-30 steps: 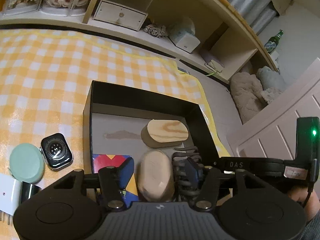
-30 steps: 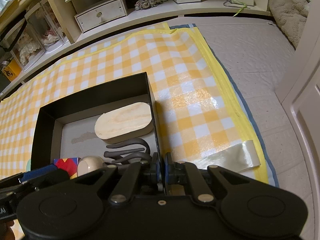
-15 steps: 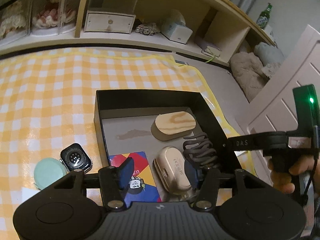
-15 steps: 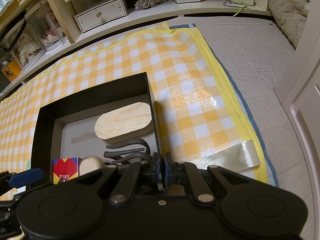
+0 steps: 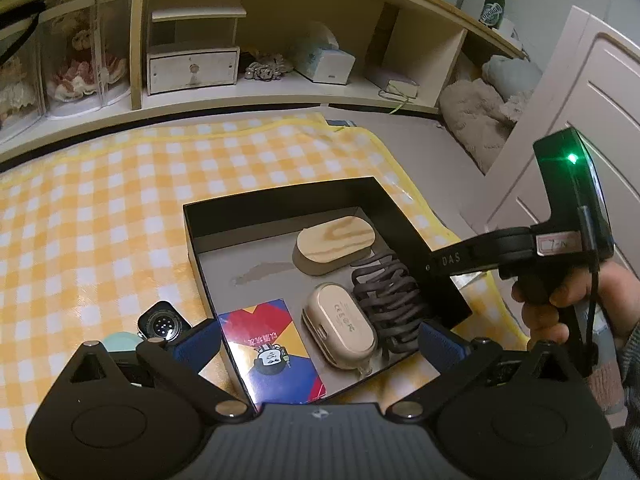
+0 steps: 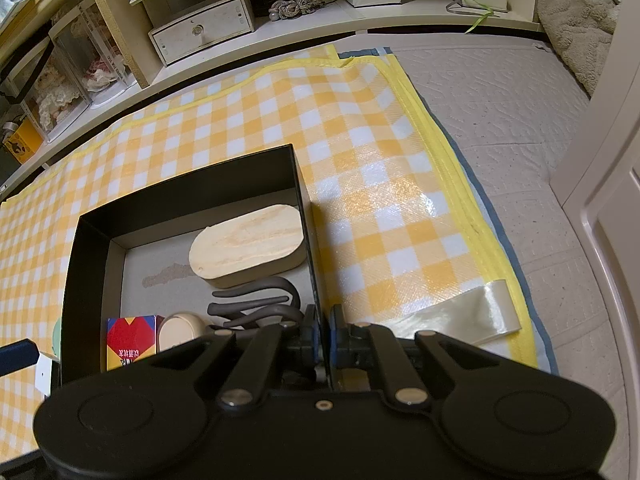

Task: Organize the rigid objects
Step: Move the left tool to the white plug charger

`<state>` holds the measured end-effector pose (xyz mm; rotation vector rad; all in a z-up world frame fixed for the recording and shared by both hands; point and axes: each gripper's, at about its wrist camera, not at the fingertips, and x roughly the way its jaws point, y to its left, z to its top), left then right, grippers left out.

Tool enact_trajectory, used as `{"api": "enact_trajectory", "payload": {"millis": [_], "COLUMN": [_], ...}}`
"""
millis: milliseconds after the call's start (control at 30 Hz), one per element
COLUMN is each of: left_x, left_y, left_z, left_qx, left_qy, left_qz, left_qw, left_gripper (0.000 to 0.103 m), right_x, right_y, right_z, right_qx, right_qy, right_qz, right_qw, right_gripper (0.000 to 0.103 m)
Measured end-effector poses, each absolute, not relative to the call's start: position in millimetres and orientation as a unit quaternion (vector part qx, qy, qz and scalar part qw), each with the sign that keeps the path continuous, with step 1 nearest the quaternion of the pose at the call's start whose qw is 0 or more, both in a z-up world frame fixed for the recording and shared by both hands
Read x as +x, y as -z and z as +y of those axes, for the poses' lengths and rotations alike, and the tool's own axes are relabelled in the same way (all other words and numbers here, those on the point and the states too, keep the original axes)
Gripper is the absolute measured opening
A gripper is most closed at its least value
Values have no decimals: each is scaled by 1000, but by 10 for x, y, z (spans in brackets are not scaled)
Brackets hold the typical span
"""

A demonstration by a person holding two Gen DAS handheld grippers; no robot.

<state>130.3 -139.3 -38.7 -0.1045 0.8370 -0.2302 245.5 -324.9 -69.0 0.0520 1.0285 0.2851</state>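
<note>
Over the black box (image 5: 404, 216), left fingers (image 5: 196, 346) just opened wide, empty, right fingers (image 6: 310, 330) clamping its right wall.

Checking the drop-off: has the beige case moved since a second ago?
Yes. The beige case left the left gripper, whose fingers just opened, and lies in the black box beside the dark cord.

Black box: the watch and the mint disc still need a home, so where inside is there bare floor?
The black open-topped cardboard box has bare grey floor in its far left part, bordered by the oval wooden block and the colourful card pack. The near right is crowded: the beige oval case lies against the coiled dark cord.
</note>
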Motion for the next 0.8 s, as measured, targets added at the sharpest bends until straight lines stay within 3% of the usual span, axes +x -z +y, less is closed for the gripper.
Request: {"api": "enact_trajectory", "payload": {"millis": [800], "left_x": [1109], "left_y": [274], "left_z": [-1120], "left_qx": [6], "left_qy": [97], "left_qz": [395], "left_qw": [914], "left_gripper": [103], "right_x": [2451], "right_y": [688], "right_z": [-3254], "right_qx": [22], "right_qy": [-135], "right_qz": [490], "right_qw": [861], "right_gripper": [6]}}
